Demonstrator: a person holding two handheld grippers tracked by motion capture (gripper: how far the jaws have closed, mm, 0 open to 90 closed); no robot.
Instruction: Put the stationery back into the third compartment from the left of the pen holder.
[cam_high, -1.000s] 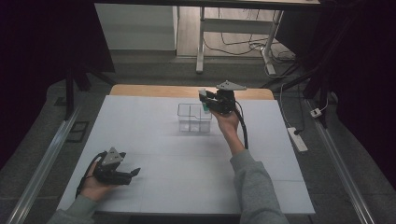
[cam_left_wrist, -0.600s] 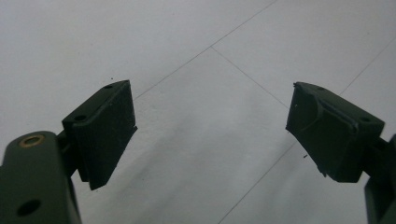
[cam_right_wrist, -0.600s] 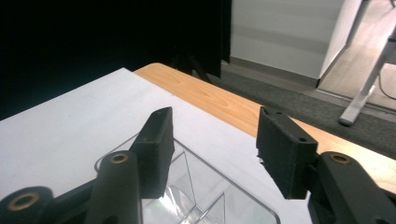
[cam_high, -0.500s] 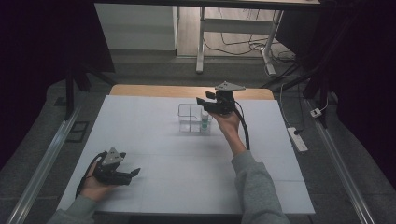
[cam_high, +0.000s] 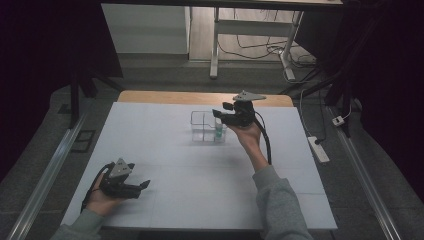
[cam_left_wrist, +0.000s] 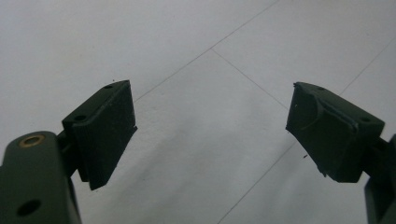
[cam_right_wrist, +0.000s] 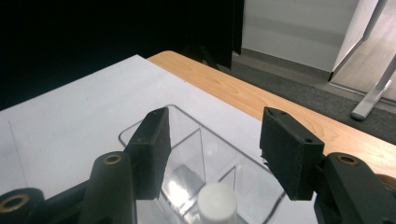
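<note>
A clear plastic box (cam_high: 201, 128) with divided compartments stands at the far middle of the white table. A small green bottle (cam_high: 218, 131) with a white cap (cam_right_wrist: 216, 203) stands upright in its right compartment. My right gripper (cam_high: 220, 113) hovers just above the box; its jaws have just been opening and now stand apart with nothing between them (cam_right_wrist: 215, 135), the cap below them. The box's rim (cam_right_wrist: 125, 133) shows under the left jaw. My left gripper (cam_high: 143, 185) rests open at the near left, low over the bare table (cam_left_wrist: 210, 126).
A white sheet (cam_high: 165, 165) covers the table, and a strip of wood (cam_high: 150, 96) shows at its far edge. A power strip (cam_high: 318, 148) lies on the floor to the right. Desk legs (cam_high: 215, 45) and cables stand beyond the table.
The right gripper's jaws have parted, and the green bottle now stands free in the box below them. The left gripper has stayed where it was.
</note>
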